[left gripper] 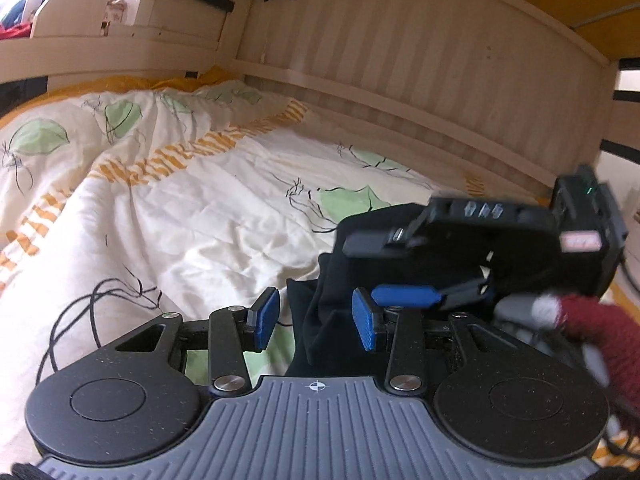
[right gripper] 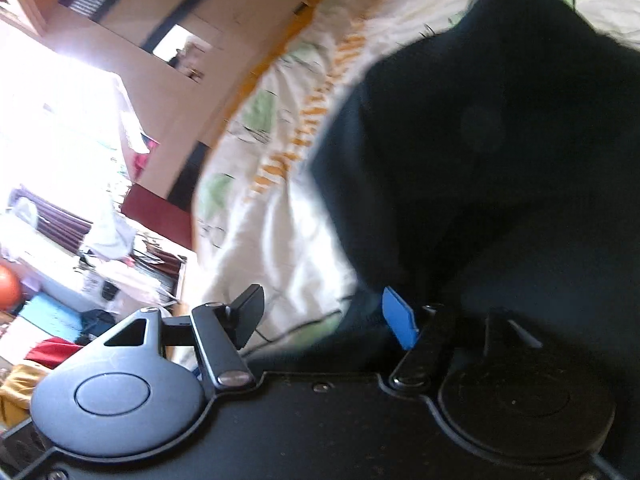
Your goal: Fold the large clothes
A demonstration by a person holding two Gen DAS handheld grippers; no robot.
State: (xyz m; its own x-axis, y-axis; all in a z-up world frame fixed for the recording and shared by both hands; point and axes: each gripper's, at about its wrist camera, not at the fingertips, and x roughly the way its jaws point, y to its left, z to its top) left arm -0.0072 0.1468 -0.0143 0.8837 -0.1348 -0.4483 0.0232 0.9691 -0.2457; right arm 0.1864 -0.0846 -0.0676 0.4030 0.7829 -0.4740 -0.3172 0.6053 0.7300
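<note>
A black garment [left gripper: 320, 320] rises in a bunched fold between the blue pads [left gripper: 266, 318] of my left gripper [left gripper: 316, 318]. The jaws stand narrow and hold the fold, which lies against the right pad, with a thin sliver at the left one. My right gripper [left gripper: 372, 270] reaches in from the right just beyond, jaws spread above and below the cloth's edge. In the right wrist view the right gripper [right gripper: 324, 316] is open. The black garment [right gripper: 480, 160] fills the right side there and brushes the blue pad [right gripper: 400, 320]. A maroon sleeve [left gripper: 588, 328] holds the right tool.
A cream quilt [left gripper: 180, 208] with green leaves and orange stripes covers the bed. A slatted wooden wall [left gripper: 400, 72] runs along the far side. A thin black cable [left gripper: 80, 312] loops on the quilt at left. The bed's edge and a cluttered room [right gripper: 80, 240] lie left.
</note>
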